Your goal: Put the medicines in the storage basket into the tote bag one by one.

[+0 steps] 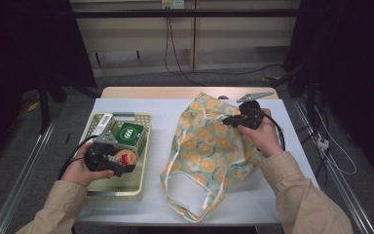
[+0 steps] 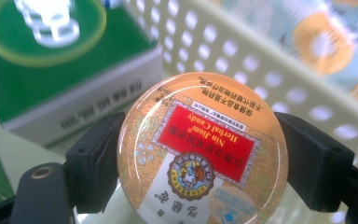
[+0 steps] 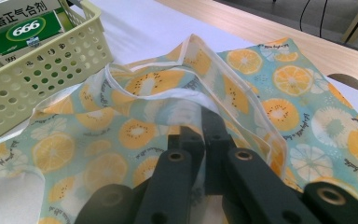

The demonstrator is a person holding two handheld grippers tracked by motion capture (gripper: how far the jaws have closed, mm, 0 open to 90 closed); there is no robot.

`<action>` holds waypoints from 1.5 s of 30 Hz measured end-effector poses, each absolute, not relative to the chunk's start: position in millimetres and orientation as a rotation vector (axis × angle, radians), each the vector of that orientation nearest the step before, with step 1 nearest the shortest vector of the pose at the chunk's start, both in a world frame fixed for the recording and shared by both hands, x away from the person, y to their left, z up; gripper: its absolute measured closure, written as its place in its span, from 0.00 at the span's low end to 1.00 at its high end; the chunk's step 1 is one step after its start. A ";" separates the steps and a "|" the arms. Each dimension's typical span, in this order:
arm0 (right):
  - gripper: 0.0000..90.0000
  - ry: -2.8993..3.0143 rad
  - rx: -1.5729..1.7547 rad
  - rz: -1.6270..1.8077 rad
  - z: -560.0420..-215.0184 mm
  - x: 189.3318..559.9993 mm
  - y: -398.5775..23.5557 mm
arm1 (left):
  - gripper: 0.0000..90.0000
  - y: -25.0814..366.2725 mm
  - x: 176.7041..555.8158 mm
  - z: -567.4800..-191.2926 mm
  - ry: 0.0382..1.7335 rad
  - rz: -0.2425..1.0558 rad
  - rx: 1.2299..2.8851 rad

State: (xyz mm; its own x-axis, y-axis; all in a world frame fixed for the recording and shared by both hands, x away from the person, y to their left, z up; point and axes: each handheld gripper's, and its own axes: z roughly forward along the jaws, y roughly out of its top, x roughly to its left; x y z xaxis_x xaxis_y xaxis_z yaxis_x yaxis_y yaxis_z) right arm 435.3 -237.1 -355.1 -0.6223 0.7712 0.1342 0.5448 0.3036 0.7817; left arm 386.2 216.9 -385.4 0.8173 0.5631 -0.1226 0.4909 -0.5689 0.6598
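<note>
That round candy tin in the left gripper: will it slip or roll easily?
The tin looks glossy and curved, so it may slip where the left gripper clamps its rim. Flat and round, it could roll on edge if dropped, but seems stiff, not floppy.

This looks like a lab or recording room set up for test work, not a home. The worktop (image 1: 126, 207) is a small wooden table under a white sheet, alone on grey carpet. Metal rails (image 1: 24, 165) run along the floor on either side of the worktop. Behind the worktop, loose cables (image 1: 175, 58) hang down a plain panelled wall from a socket (image 1: 172, 4), and dark frames and curtains flank it.
</note>
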 end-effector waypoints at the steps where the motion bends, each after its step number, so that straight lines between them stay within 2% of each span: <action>1: 1.00 2.309 1.196 1.221 -355.2 435.4 -236.8 | 0.23 214.7 384.9 -379.6 0.774 0.145 2.270; 8: 1.00 2.292 1.206 1.224 -355.3 437.0 -234.6 | 0.23 181.5 381.3 -344.5 0.704 0.146 2.235; 15: 1.00 2.276 1.202 1.232 -348.9 437.6 -233.8 | 0.23 128.7 376.4 -330.5 0.625 0.116 2.234; 29: 1.00 2.258 1.198 1.265 -341.7 438.3 -233.1 | 0.23 41.5 379.8 -355.7 0.524 0.040 2.255; 45: 1.00 2.270 1.190 1.278 -342.3 438.1 -231.5 | 0.23 -4.0 403.9 -378.1 0.553 0.036 2.302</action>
State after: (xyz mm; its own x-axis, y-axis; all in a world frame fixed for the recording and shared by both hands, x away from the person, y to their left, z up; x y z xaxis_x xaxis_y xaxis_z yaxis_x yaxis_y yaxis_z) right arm 438.1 -231.5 -342.3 -0.6230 0.7684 0.1465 0.5237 0.2705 0.8078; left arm 403.9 -4.0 -378.1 0.9062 0.3997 -0.1380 0.3787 -0.6220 0.6853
